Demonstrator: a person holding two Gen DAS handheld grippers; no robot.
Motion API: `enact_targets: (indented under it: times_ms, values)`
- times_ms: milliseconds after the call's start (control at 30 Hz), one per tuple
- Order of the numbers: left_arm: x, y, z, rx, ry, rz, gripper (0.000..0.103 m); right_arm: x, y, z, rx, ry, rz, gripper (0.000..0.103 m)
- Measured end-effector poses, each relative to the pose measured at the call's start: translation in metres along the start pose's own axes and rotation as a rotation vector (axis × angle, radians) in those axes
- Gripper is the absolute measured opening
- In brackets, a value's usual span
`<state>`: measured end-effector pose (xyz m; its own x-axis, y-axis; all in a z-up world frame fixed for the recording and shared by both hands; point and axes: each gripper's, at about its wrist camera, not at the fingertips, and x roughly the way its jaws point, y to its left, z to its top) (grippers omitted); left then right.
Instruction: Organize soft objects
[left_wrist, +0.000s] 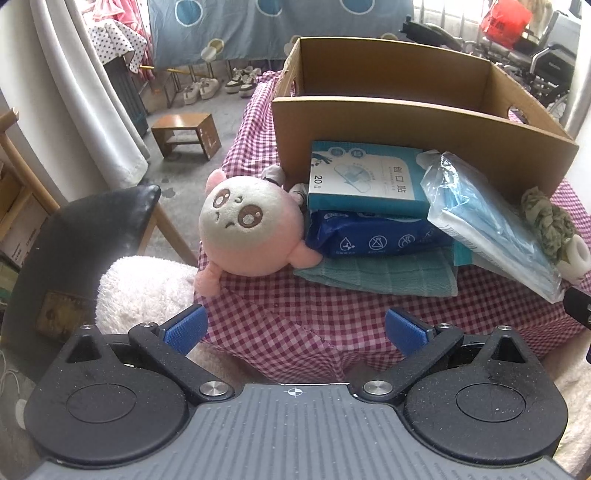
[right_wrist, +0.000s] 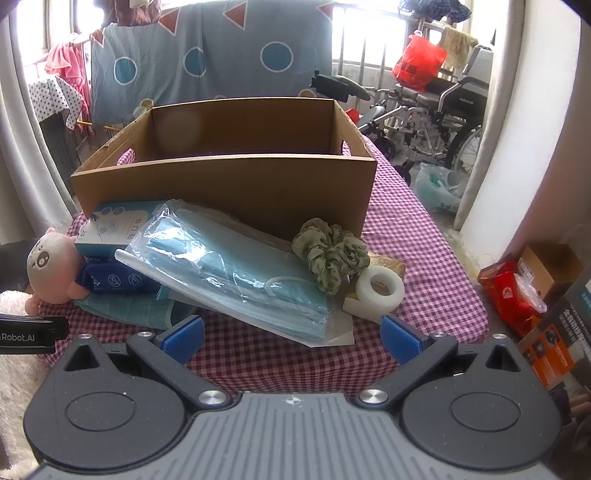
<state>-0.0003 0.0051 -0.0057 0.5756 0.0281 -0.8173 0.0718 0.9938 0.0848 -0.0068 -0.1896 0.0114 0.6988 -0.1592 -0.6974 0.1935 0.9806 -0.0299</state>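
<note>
A pink and white plush toy (left_wrist: 243, 229) (right_wrist: 51, 269) lies at the table's left edge. Beside it sit a blue wipes pack (left_wrist: 373, 236) (right_wrist: 118, 280) on a teal cloth (left_wrist: 384, 275) (right_wrist: 129, 310), a blue plaster box (left_wrist: 365, 179) (right_wrist: 110, 225), a clear bag of blue face masks (left_wrist: 491, 221) (right_wrist: 236, 266), a green scrunchie (left_wrist: 546, 221) (right_wrist: 332, 254) and a white tape roll (left_wrist: 574, 258) (right_wrist: 380, 286). An open cardboard box (left_wrist: 406, 122) (right_wrist: 229, 184) stands behind them. My left gripper (left_wrist: 295, 330) and right gripper (right_wrist: 291, 336) are both open, empty, near the front edge.
The table has a red-checked cloth (left_wrist: 295, 314) (right_wrist: 424, 258). A black chair (left_wrist: 92, 229) with a white fluffy cushion (left_wrist: 144, 291) stands at the left. A wheelchair (right_wrist: 443, 122) and stacked boxes (right_wrist: 546, 295) are on the right. A small wooden stool (left_wrist: 184, 133) is on the floor.
</note>
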Motion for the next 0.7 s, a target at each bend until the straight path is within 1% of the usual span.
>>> enact_targets:
  times_ms: [700]
  values:
    - [0.0022, 0.0024, -0.0005, 0.000, 0.005, 0.004, 0.103, 0.0033, 0.0013, -0.0005, -0.002, 0.011, 0.000, 0.103]
